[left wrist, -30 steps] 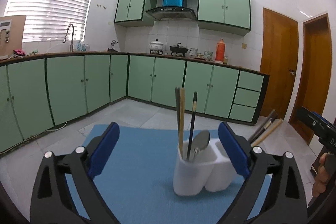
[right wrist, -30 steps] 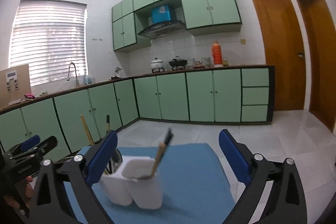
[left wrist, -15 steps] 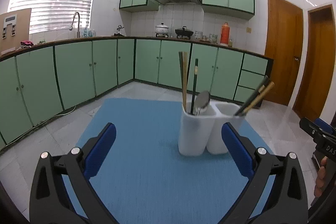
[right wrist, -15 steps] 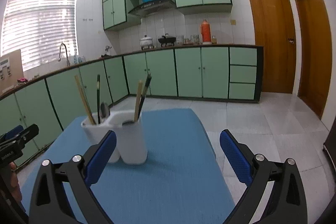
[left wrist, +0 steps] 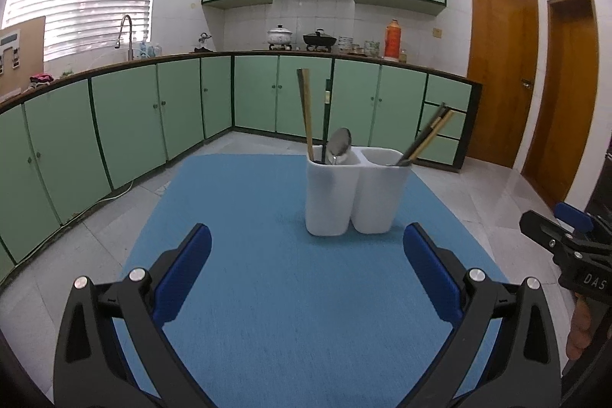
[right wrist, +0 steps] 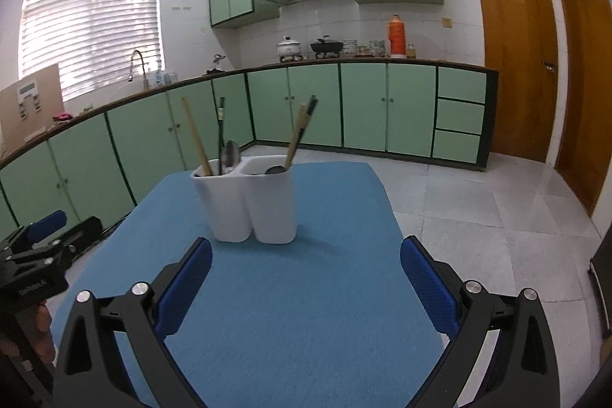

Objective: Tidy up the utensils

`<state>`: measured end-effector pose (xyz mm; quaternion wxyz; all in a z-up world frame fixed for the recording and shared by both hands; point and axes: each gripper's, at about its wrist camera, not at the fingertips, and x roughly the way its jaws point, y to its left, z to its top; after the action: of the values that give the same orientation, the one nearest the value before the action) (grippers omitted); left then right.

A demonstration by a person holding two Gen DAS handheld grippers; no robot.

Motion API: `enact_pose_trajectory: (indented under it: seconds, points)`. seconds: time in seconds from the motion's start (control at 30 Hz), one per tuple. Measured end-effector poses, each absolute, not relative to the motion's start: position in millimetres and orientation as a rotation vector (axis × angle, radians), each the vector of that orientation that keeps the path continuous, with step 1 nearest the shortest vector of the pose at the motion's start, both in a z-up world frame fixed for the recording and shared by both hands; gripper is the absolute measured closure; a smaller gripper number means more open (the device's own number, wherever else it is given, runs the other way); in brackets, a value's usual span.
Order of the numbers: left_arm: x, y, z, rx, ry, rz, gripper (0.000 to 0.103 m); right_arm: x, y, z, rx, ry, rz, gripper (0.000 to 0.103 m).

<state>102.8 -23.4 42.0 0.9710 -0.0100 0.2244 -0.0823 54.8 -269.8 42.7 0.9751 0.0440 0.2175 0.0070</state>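
A white two-compartment utensil holder point(left wrist: 354, 195) point(right wrist: 250, 203) stands on a blue mat point(left wrist: 287, 293) point(right wrist: 306, 312). Its left compartment holds wooden chopsticks point(left wrist: 305, 113) point(right wrist: 196, 136), a dark chopstick point(left wrist: 326, 117) and a metal spoon point(left wrist: 339, 142) point(right wrist: 230, 153). The right compartment holds a leaning pair of chopsticks point(left wrist: 428, 136) point(right wrist: 300, 134). My left gripper point(left wrist: 306, 278) is open with nothing between its fingers, well short of the holder. My right gripper point(right wrist: 306, 278) is open too, also back from the holder. Each gripper shows at the other view's edge.
The blue mat covers a small table with floor tiles around it. Green kitchen cabinets point(left wrist: 153, 117) run along the far wall and left side. Two wooden doors point(left wrist: 501, 71) stand at the right. A hand point(left wrist: 577, 331) holds the right gripper's handle.
Both grippers have pulled back and risen from the holder, which now looks farther off and is seen more from above. Both stay open.
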Motion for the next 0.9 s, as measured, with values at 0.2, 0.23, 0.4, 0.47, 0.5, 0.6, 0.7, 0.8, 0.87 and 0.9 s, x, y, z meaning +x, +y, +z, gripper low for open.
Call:
enact_pose_trajectory:
  seconds: [0.2, 0.23, 0.4, 0.47, 0.5, 0.6, 0.7, 0.8, 0.87, 0.9]
  points:
    - [86, -26, 48, -0.010, 0.451, -0.156, 0.005, 38, -262, 51, 0.085, 0.427, 0.044, 0.006]
    - [83, -26, 50, -0.009, 0.452, -0.153, 0.005, 36, -262, 52, 0.084, 0.429, 0.046, 0.006]
    - [74, -28, 59, -0.005, 0.439, -0.149, 0.005, 27, -259, 56, 0.078, 0.429, 0.055, 0.006]
    - [71, -30, 62, 0.003, 0.436, -0.147, 0.005, 26, -258, 58, 0.074, 0.432, 0.060, 0.006]
    - [70, -31, 63, 0.005, 0.434, -0.149, 0.005, 26, -257, 59, 0.072, 0.433, 0.061, 0.006]
    - [67, -33, 66, 0.010, 0.435, -0.156, 0.005, 26, -256, 60, 0.062, 0.441, 0.065, 0.006]
    - [66, -33, 67, 0.009, 0.440, -0.157, 0.005, 25, -254, 61, 0.055, 0.447, 0.066, 0.006]
    - [65, -35, 68, 0.007, 0.440, -0.157, 0.005, 26, -253, 63, 0.057, 0.455, 0.072, 0.006]
    - [65, -34, 69, 0.004, 0.445, -0.157, 0.005, 27, -252, 63, 0.057, 0.461, 0.075, 0.006]
    - [65, -35, 69, 0.004, 0.448, -0.157, 0.005, 27, -252, 63, 0.056, 0.464, 0.076, 0.006]
